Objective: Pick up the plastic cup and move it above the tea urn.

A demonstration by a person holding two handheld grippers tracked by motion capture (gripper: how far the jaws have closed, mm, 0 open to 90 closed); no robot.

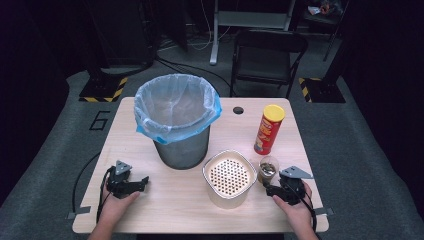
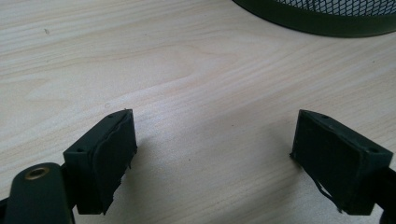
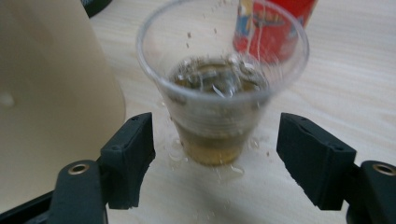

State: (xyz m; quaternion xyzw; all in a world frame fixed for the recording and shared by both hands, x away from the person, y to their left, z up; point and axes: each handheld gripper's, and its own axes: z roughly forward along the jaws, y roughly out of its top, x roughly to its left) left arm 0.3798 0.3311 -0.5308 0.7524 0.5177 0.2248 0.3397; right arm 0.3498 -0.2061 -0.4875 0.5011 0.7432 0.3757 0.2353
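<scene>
2 jaws of the right gripper (image 3: 215, 161) stand apart either side of the clear plastic cup (image 3: 219, 93), beside the cream strainer pot (image 1: 229, 177). Thin, wet and part-filled, it likely crushes easily: grip low and gently. Left gripper (image 2: 212, 158) spread, empty

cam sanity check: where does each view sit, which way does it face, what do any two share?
High view: above the person's side, facing forward and down at the table; both hands in view.
Left gripper view: on the left gripper, facing bare tabletop and the mesh bin's base; open fingers.
Right gripper view: on the right gripper, facing the plastic cup.
Shared: cup, high and right views.
</scene>
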